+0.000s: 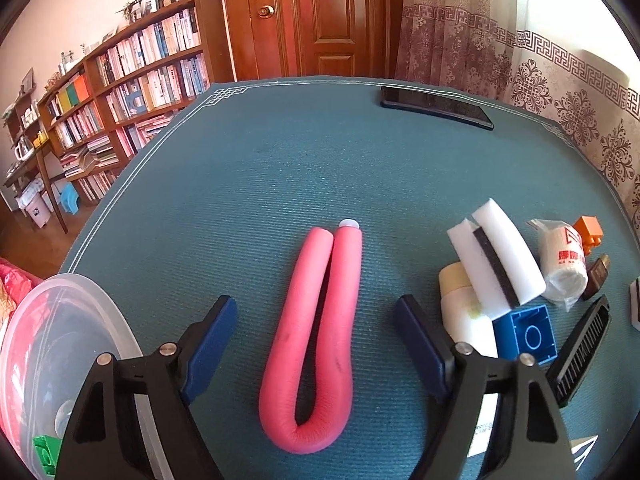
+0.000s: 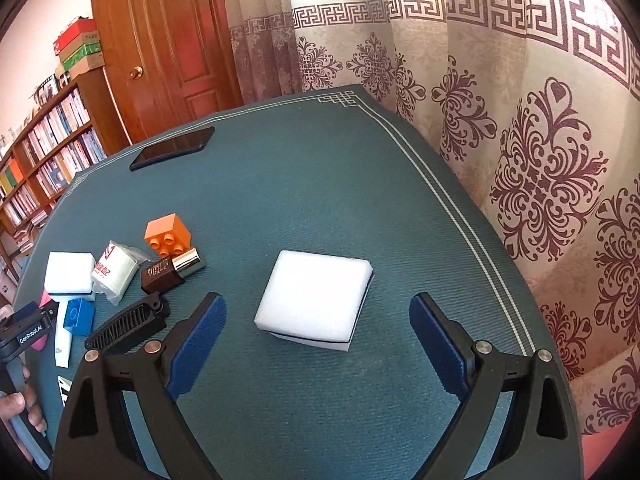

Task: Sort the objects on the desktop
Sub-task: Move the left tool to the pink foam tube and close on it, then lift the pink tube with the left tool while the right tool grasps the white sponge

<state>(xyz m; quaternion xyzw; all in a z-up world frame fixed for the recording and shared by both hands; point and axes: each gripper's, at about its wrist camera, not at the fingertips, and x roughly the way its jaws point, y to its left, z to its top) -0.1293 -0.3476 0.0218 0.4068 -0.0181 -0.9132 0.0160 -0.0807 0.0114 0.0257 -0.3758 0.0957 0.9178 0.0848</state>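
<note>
Left claw (image 1: 316, 316) wide astride bent pink foam tube (image 1: 316, 344), right claw (image 2: 318, 320) wide before white square sponge (image 2: 316, 300), possibly black-backed, both on teal worktop (image 2: 320, 184)

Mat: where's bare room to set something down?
Free: the wide strip of mat between the phone and the lone white sponge, and right of it toward the curtain. Also beyond the pink foam roller. Crowded: the cluster around the orange block and black comb.

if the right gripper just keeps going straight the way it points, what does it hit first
Most likely the white sponge block. It lies alone on the green mat, centred ahead of the open right gripper, with nothing between them. How far ahead it lies is hard to judge through the fisheye.
</note>
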